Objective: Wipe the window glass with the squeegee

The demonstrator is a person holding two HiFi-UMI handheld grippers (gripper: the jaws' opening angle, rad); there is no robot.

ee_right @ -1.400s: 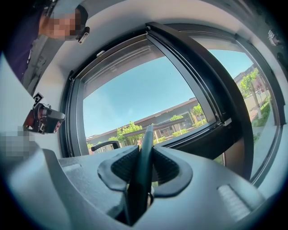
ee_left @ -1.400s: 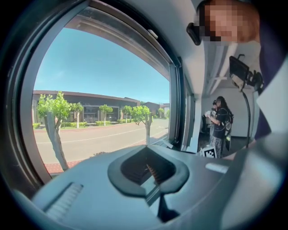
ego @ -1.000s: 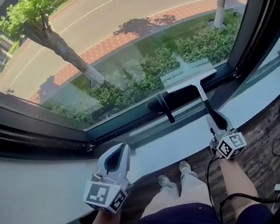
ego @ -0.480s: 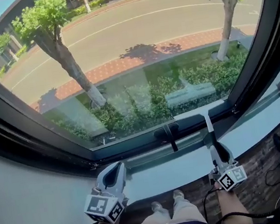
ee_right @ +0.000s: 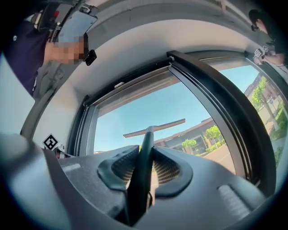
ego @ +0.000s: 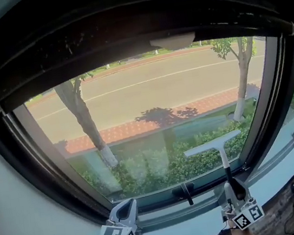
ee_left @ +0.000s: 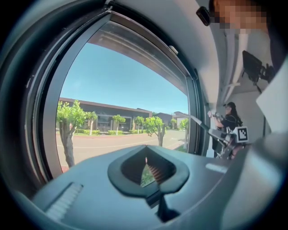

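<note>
The squeegee [ego: 212, 144] stands upright against the lower right part of the window glass [ego: 150, 103], pale blade on top, dark handle running down. My right gripper [ego: 232, 193] is shut on that handle just above the sill. In the right gripper view the handle [ee_right: 142, 166] runs up between the pads of the right gripper [ee_right: 145, 170] to the blade [ee_right: 155, 128]. My left gripper [ego: 124, 215] hovers at the bottom left of the pane, apart from the squeegee. Seen in its own view, the left gripper [ee_left: 150, 174] is shut with nothing in it.
A black window handle [ego: 186, 191] sticks out from the lower frame between the two grippers. The white sill [ego: 174, 229] runs below, and a dark blind housing [ego: 123, 30] spans the top. Another person [ee_left: 228, 122] stands far right along the window.
The head view has tilted up from the sill and legs to the whole window. The squeegee blade has risen from the lower frame higher onto the glass. The left gripper stays low.
</note>
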